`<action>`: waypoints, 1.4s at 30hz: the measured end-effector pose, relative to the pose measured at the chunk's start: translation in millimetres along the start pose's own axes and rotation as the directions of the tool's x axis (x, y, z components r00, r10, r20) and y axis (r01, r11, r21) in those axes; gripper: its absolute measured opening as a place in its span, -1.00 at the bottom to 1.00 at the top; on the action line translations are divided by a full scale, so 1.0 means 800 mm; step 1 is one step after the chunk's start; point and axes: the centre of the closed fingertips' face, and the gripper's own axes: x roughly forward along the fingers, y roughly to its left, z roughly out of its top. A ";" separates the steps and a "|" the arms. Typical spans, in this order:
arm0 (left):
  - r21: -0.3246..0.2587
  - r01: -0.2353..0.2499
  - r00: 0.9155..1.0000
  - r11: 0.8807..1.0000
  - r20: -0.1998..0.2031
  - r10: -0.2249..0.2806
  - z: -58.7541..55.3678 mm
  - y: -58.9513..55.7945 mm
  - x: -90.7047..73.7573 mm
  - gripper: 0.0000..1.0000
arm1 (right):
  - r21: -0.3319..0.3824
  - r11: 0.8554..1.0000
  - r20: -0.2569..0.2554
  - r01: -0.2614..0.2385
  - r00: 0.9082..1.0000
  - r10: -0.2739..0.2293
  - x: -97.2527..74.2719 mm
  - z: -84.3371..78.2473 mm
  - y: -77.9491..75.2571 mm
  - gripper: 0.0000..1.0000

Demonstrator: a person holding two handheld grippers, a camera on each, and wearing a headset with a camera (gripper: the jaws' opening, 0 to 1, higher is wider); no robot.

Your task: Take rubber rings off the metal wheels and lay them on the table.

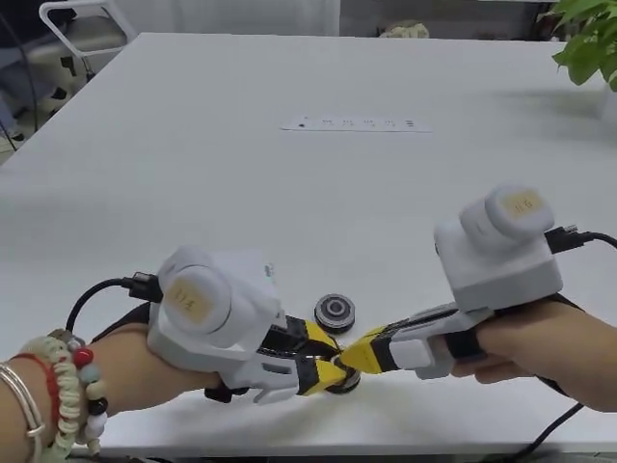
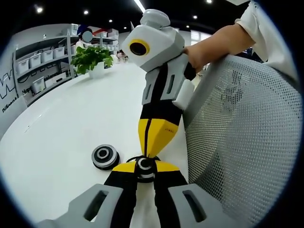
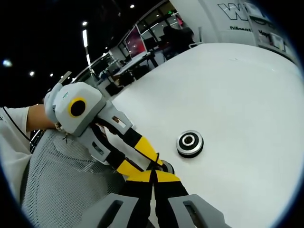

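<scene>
We take the loose wheel (image 1: 335, 311), a metal wheel lying flat on the white table (image 1: 289, 193) with its dark band still around it, as our marker. Just on the near side of it, toward the table's front edge, the two grippers meet tip to tip. The left gripper (image 1: 323, 371) comes in from the loose wheel's left, and in the left gripper view its yellow-tipped jaws are clamped on either side of a second wheel (image 2: 145, 169), which sits close beside the loose wheel without touching it. The right gripper (image 1: 359, 359) reaches in from the opposite side; its jaws are pressed together, and right at the held wheel they pinch a thin black strand that we read as the rubber ring (image 2: 135, 157), drawn a little way off the wheel's edge but not yet free of it. How much of the ring is off we cannot tell. In the right gripper view the loose wheel shows beyond and to one side of the closed tips. Far beyond the loose wheel, near the middle of the table, lies a narrow paper strip (image 1: 355, 123), and past that, at the far right corner, are the leaves of a plant (image 1: 586, 39). A hand (image 1: 116, 371) with beaded bracelets (image 1: 58, 386) holds the left gripper.
</scene>
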 end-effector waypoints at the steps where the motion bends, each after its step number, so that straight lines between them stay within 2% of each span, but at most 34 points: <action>1: -0.005 -0.001 1.000 1.000 -0.002 0.001 0.000 0.000 0.000 -0.85 | 0.003 1.000 -0.003 0.006 1.000 -0.006 0.000 -0.001 -0.002 -1.00; 5: -0.023 0.007 1.000 1.000 -0.005 -0.007 0.001 0.001 0.000 -0.84 | 0.009 1.000 -0.024 0.029 0.999 -0.029 0.000 -0.006 -0.007 -1.00; 6: -0.059 0.008 1.000 0.998 -0.002 -0.008 0.001 0.002 0.000 -0.84 | 0.009 1.000 -0.025 0.030 0.999 -0.030 0.000 -0.007 -0.007 -1.00; 7: -0.063 0.009 1.000 0.998 -0.005 -0.009 0.001 0.003 0.000 -0.84 | 0.012 0.999 -0.029 0.033 0.999 -0.032 0.000 -0.008 -0.008 -1.00; 10: -0.032 0.016 1.000 0.999 -0.015 -0.016 0.001 0.001 -0.003 -0.85 | 0.017 0.999 -0.022 0.032 0.999 -0.031 0.000 -0.005 -0.008 -1.00; 12: -0.020 0.025 1.000 0.999 -0.001 -0.025 0.007 0.002 -0.008 -0.85 | 0.027 0.999 -0.011 0.030 1.000 -0.029 -0.002 -0.002 -0.008 -1.00; 13: -0.048 0.078 0.997 0.996 0.012 -0.078 0.010 -0.008 -0.009 -0.83 | 0.031 0.999 -0.008 0.030 1.000 -0.030 -0.002 -0.001 -0.008 -1.00; 14: -0.062 0.101 0.995 0.993 0.021 -0.100 0.012 -0.012 -0.011 -0.79 | 0.030 0.999 -0.008 0.032 0.999 -0.032 -0.002 -0.001 -0.009 -1.00; 18: -0.054 0.128 0.991 0.990 0.032 -0.126 0.022 -0.017 -0.021 -0.53 | 0.012 0.999 -0.016 0.049 0.999 -0.049 -0.005 -0.002 -0.012 -1.00; 19: -0.061 0.134 0.990 0.989 0.038 -0.132 0.025 -0.019 -0.023 -0.40 | 0.009 0.999 -0.011 0.052 0.999 -0.052 -0.007 -0.001 -0.012 -1.00; 22: -0.025 0.151 0.986 0.988 0.070 -0.149 0.043 -0.026 -0.032 -0.14 | 0.014 0.998 0.005 0.053 0.999 -0.053 -0.011 0.004 -0.014 -1.00; 24: -0.025 0.158 0.985 0.987 0.070 -0.156 0.049 -0.030 -0.037 -0.01 | 0.008 0.998 0.007 0.057 0.998 -0.057 -0.012 0.005 -0.014 -1.00; 27: 0.023 0.153 0.986 0.988 0.071 -0.154 0.058 -0.034 -0.044 0.33 | -0.001 0.998 0.013 0.059 0.998 -0.059 -0.017 0.008 -0.013 -1.00; 31: 0.058 0.142 0.990 0.988 0.020 -0.143 0.058 -0.036 -0.053 0.56 | -0.008 0.998 0.023 0.057 0.998 -0.057 -0.019 0.011 -0.010 -1.00; 36: 0.067 0.132 0.989 0.989 0.054 -0.135 0.075 -0.041 -0.072 0.69 | -0.021 0.998 0.037 0.061 0.997 -0.060 -0.023 0.016 -0.010 -1.00; 39: 0.066 0.107 0.992 0.992 0.064 -0.111 0.079 -0.037 -0.085 0.77 | -0.003 0.999 0.065 0.053 0.997 -0.053 -0.027 0.022 -0.009 -1.00; 42: 0.058 0.059 0.994 0.997 0.085 -0.064 0.085 -0.030 -0.102 0.81 | 0.000 0.998 0.082 0.059 0.995 -0.058 -0.031 0.026 -0.011 -1.00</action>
